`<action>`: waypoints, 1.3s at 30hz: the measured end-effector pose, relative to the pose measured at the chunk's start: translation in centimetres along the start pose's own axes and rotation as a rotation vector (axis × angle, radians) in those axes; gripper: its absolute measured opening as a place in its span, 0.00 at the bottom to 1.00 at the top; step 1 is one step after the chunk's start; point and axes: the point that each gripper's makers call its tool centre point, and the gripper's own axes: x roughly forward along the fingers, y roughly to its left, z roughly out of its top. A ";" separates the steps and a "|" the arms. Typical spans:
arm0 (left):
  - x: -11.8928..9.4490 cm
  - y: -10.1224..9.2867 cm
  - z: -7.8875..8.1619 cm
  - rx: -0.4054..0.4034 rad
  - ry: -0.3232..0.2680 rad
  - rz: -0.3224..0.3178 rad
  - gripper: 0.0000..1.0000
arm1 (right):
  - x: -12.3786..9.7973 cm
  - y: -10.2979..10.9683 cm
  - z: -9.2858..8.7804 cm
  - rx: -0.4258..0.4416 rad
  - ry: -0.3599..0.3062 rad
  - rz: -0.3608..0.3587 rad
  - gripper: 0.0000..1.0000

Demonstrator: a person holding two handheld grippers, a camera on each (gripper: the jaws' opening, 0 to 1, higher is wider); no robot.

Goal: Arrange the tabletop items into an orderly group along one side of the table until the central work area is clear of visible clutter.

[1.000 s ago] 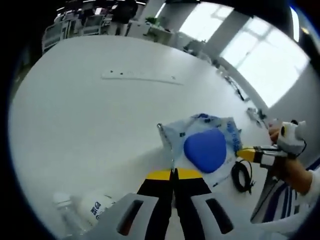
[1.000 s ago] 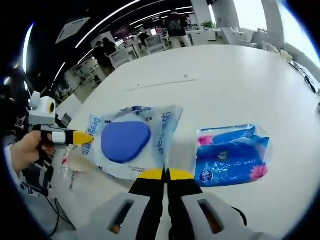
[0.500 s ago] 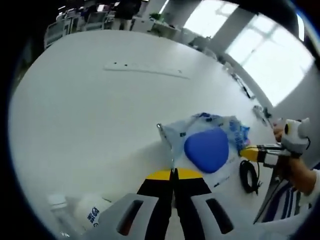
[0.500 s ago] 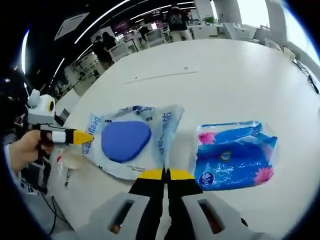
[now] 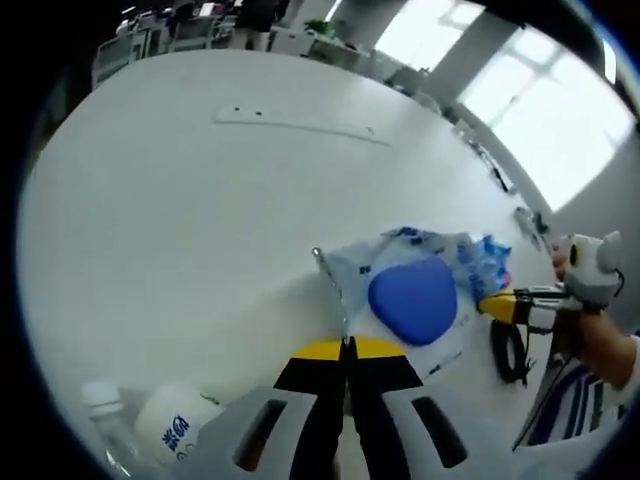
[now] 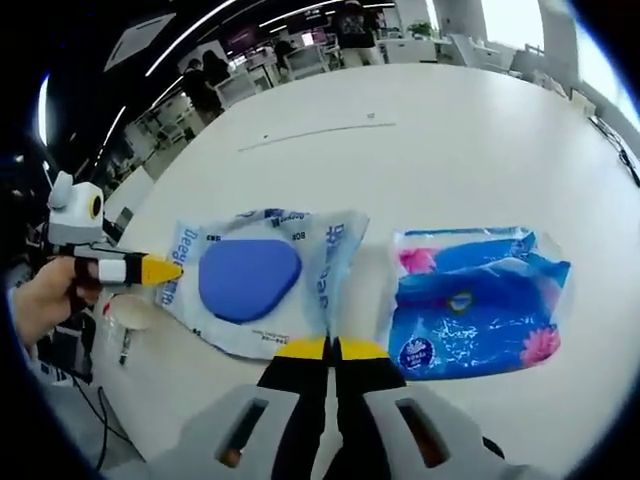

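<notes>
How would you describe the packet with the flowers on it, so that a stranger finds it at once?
On the white table, look beside the clear bag that holds a blue pad. The tissue packet lies flat next to it, apart from the grippers. It alone is bright blue plastic with pink flowers at its corners.

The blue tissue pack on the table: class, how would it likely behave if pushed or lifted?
The tissue pack looks soft: its plastic wrap is wrinkled, so it would probably squash under a pinch. It lies flat on the table, so it should slide, not roll. It is probably light.
</notes>
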 end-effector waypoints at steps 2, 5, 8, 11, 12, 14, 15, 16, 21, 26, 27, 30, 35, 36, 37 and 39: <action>0.2 0.1 -0.1 0.002 0.004 0.000 0.00 | 0.1 -0.1 -0.1 0.005 0.005 0.004 0.00; 0.4 0.3 -0.5 0.024 0.011 0.007 0.00 | 0.1 0.0 -0.2 0.005 0.006 0.009 0.00; 0.5 0.3 -0.4 0.028 0.015 0.010 0.00 | 0.4 -0.3 -0.6 0.018 0.014 0.011 0.00; 0.6 0.5 -0.5 0.038 0.017 0.023 0.00 | 0.4 -0.3 -0.6 -0.002 0.020 0.014 0.00; 0.7 0.6 -0.5 0.035 0.017 0.025 0.00 | 0.4 -0.2 -0.6 -0.005 0.020 0.015 0.00; 0.8 0.8 -0.6 0.028 0.020 0.031 0.00 | 0.4 -0.2 -0.7 0.010 0.021 0.017 0.00; 0.9 0.9 -0.7 0.030 0.021 0.036 0.00 | 0.3 -0.1 -0.7 0.008 0.022 0.017 0.00; 0.9 0.9 -0.7 0.039 0.021 0.041 0.00 | 0.4 -0.1 -0.7 -0.004 0.022 0.016 0.00; 0.9 0.8 -0.8 0.058 0.016 0.055 0.00 | 0.4 -0.1 -0.8 -0.033 0.020 0.007 0.00; 0.8 0.7 -0.8 0.054 0.014 0.061 0.00 | 0.5 0.0 -0.8 -0.043 0.030 -0.003 0.00; 0.8 0.7 -0.8 0.058 0.015 0.063 0.00 | 0.5 0.0 -0.8 -0.054 0.035 -0.008 0.00; 0.7 0.6 -0.9 0.053 0.016 0.064 0.00 | 0.7 -0.1 -0.7 -0.048 0.045 -0.014 0.00; 0.7 0.3 -0.9 0.090 0.032 0.081 0.00 | 0.9 0.0 -0.8 -0.143 0.071 -0.028 0.02; 0.7 0.4 -0.9 0.095 0.036 0.084 0.00 | 1.0 -0.1 -0.8 -0.142 0.076 -0.030 0.03; 0.8 0.4 -0.9 0.100 0.038 0.084 0.00 | 1.0 -0.1 -0.9 -0.139 0.083 -0.030 0.05; 0.7 0.5 -0.9 0.093 0.043 0.087 0.00 | 0.8 0.0 -1.0 -0.135 0.085 -0.032 0.10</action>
